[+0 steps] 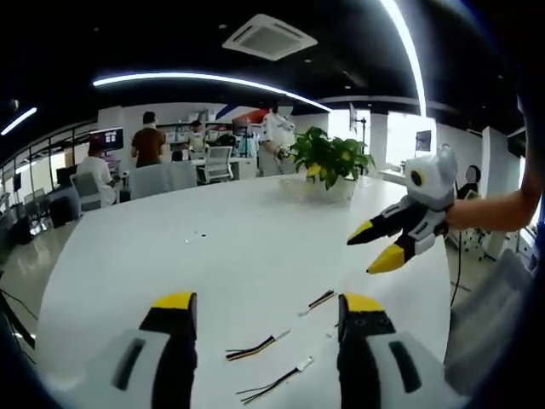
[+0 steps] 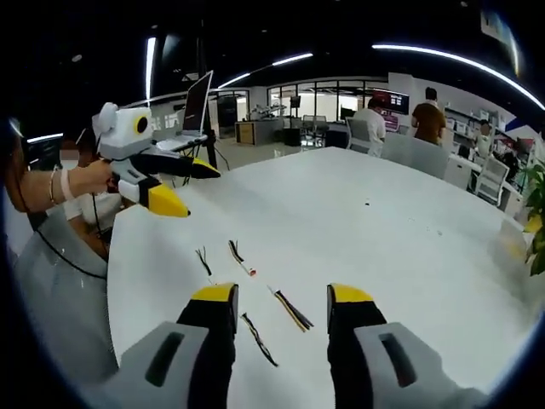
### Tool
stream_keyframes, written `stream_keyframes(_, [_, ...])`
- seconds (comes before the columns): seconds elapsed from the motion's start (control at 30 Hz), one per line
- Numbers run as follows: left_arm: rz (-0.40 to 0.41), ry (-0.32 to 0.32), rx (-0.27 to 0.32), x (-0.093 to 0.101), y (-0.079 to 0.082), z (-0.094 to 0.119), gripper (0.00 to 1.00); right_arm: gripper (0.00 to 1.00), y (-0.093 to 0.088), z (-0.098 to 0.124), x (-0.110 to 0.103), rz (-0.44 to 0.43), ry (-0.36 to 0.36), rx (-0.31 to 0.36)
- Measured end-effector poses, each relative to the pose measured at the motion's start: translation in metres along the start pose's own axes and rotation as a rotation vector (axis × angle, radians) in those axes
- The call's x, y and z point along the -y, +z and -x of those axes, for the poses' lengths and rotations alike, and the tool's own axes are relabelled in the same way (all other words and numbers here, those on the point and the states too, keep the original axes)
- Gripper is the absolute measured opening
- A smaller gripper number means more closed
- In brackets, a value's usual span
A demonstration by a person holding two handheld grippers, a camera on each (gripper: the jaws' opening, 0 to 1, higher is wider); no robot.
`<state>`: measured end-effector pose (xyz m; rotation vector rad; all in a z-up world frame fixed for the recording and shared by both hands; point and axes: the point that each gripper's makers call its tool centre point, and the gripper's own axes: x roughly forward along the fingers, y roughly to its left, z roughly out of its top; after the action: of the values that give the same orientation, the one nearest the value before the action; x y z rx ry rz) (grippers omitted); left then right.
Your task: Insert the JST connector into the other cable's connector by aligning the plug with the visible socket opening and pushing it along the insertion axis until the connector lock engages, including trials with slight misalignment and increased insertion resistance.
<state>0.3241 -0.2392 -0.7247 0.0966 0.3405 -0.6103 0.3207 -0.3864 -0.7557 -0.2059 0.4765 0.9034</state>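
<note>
While both of my grippers hang above the round white surface (image 1: pixel 213 247), nothing is held yet. My left gripper (image 1: pixel 268 308) has its yellow-tipped fingers (image 1: pixel 174 301) spread apart and empty, and between them I see short cables lying flat. In the left gripper view there are 3: a striped cable (image 1: pixel 252 348) near the middle, a second cable (image 1: pixel 274 384) closer to me, and a third cable (image 1: pixel 319 300) a little farther off, beside my right finger. Each ends in a small pale connector.

My right gripper (image 2: pixel 283 295) is likewise spread and empty. In the right gripper view I count 4 cables below it: 1 dark cable (image 2: pixel 259 339) nearest my fingers, 1 yellow-striped cable (image 2: pixel 291 308) between them, a red-tipped cable (image 2: pixel 241 256) beyond, and a short dark piece (image 2: pixel 203 259) beside that. I cannot tell which of the connectors is the plug and which the socket; they are too small.

What could go wrong, as I judge it: the cables are thin and lie flat, so my wide fingers may scrape the surface or pinch the wire instead of the connector body. A grip on the wire would let the plug swivel, and pushing then could jam it crooked or bend the pins. I might also pick 2 ends that do not mate.
</note>
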Motion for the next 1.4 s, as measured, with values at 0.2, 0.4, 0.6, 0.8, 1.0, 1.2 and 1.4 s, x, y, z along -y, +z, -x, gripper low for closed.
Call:
stream_keyframes(0.2, [-0.027, 0.001, -0.016, -0.005, -0.01, -0.01, 0.64, 0.39, -0.004, -0.007, 0.002, 0.007, 0.002, -0.017])
stream_keyframes(0.4, [-0.036, -0.031, -0.035, -0.006, -0.02, -0.016, 0.62, 0.36, -0.01, -0.017, 0.003, 0.033, 0.016, -0.033])
stream_keyframes(0.6, [-0.057, -0.05, -0.06, -0.005, -0.038, -0.023, 0.62, 0.3, -0.016, -0.029, -0.002, 0.091, 0.094, -0.016])
stream_keyframes(0.8, [-0.067, -0.069, -0.064, -0.003, -0.047, -0.03, 0.6, 0.29, -0.024, -0.038, -0.001, 0.087, 0.115, -0.022])
stream_keyframes(1.0, [-0.029, -0.13, -0.06, -0.001, -0.056, -0.041, 0.57, 0.28, -0.037, -0.047, -0.003, 0.07, 0.148, -0.029])
stream_keyframes(1.2, [-0.024, -0.173, -0.09, 0.002, -0.066, -0.048, 0.57, 0.28, -0.041, -0.054, -0.003, 0.074, 0.159, -0.036])
stream_keyframes(1.4, [-0.059, -0.191, -0.11, 0.002, -0.076, -0.054, 0.53, 0.27, -0.043, -0.061, -0.003, 0.094, 0.177, -0.041])
